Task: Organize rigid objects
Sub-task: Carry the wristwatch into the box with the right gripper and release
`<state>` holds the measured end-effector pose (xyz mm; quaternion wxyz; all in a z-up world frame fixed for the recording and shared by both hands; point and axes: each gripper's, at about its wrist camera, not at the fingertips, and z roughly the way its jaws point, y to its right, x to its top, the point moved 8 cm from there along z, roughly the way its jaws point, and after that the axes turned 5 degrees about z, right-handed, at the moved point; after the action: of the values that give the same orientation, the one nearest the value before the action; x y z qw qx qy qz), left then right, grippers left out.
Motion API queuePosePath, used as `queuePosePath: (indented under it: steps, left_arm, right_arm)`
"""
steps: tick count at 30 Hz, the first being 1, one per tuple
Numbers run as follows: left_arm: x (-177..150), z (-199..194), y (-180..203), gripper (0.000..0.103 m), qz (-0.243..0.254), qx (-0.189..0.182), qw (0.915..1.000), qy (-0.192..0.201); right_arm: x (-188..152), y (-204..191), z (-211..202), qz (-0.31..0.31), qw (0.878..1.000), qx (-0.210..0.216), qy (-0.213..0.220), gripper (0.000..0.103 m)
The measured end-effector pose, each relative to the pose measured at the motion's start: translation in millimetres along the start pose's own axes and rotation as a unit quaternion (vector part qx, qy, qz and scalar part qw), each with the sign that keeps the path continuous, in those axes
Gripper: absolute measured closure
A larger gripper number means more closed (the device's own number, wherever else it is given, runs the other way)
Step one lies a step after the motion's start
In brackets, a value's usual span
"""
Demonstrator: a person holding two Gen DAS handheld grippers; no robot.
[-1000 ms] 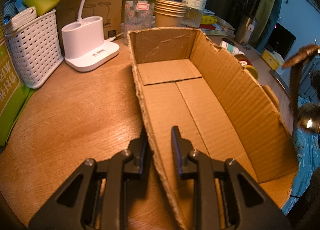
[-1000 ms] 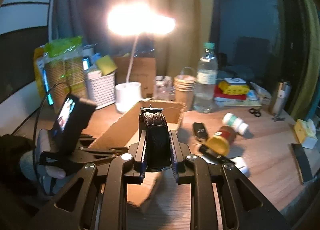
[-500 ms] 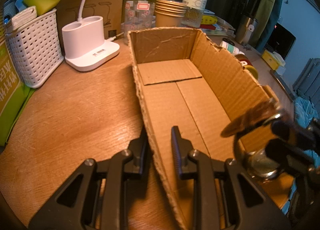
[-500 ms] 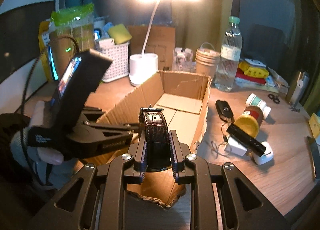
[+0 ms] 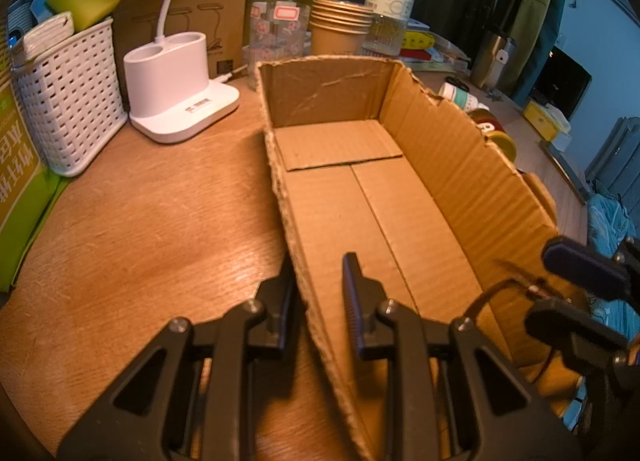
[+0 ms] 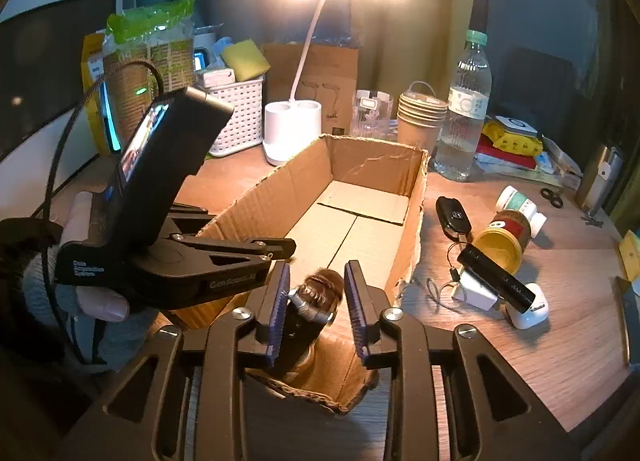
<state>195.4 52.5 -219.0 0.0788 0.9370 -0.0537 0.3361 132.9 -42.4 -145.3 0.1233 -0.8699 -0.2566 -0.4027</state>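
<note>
The left gripper is set astride the left long wall of the cardboard box, one finger outside and one inside. The wall is gripped, or very nearly so; contact cannot be confirmed. The hold is judged to serve as a brace, so that the light box is kept from sliding on the tabletop.

The right gripper is positioned over the near end of the box, jaws spread wide and nothing clamped. The wristwatch, brown-strapped, is seen between the parted fingers and free of both pads, inside the near end of the box. Whether it rests on the box floor cannot be told.

Outside the right long wall, toward the right edge of the tabletop, a car key, a black flashlight, a yellow-lidded jar and a white charger are lying unsorted. These are judged to be awaiting transfer.
</note>
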Motion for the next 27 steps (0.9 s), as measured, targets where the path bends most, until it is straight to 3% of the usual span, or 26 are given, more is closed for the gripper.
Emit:
queuePosePath:
  steps: [7,12,22,27]
  left_arm:
    - [-0.3,0.1,0.2,0.080,-0.001,0.000,1.0000,0.000]
    - [-0.2,0.4,0.2,0.080,-0.001,0.000,1.0000,0.000]
    - [-0.3,0.3,0.2,0.080,-0.001,0.000,1.0000,0.000]
    - [-0.3,0.4,0.3,0.080,-0.001,0.000,1.0000,0.000]
  right_arm:
    - [13.0,17.5,-22.9,0.021,0.999,-0.008,0.036,0.069]
    - [19.6,44.8,-35.8,0.043,0.997,-0.036,0.058,0.067]
    - [6.4,111.1,-29.0,0.083,0.987,-0.125,0.051,0.055]
    - [-2.0,131.3,-19.6,0.100,0.984,-0.139,0.043,0.051]
